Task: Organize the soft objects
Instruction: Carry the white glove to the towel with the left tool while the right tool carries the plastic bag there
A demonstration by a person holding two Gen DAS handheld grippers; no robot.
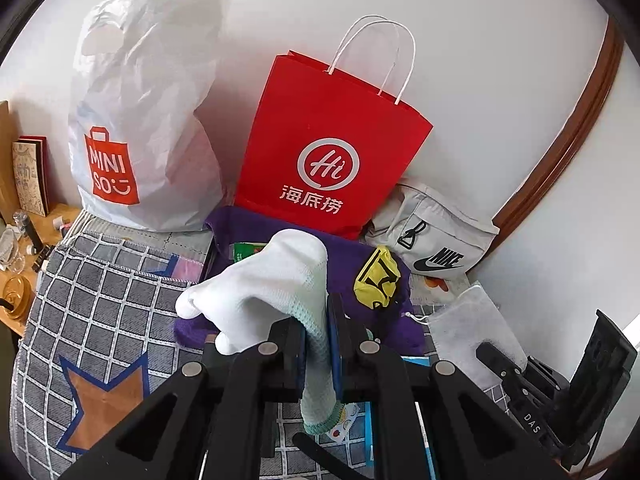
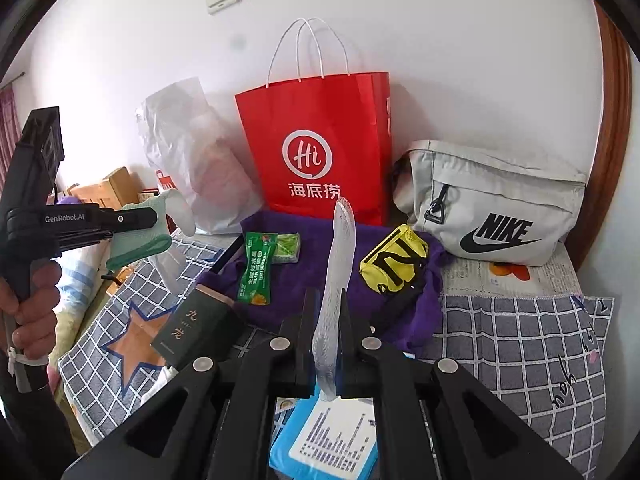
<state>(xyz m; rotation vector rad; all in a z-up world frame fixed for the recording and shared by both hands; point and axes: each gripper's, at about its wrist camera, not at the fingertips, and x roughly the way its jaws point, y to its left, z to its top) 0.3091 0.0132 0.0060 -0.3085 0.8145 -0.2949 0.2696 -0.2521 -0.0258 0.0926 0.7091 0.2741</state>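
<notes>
White work glove sits pinched at its green cuff in the left gripper; the right gripper clamps a clear mesh sleeve. Best carry both toward the red paper bag at twelve o'clock, and lift them clear of its rim before letting go.
</notes>
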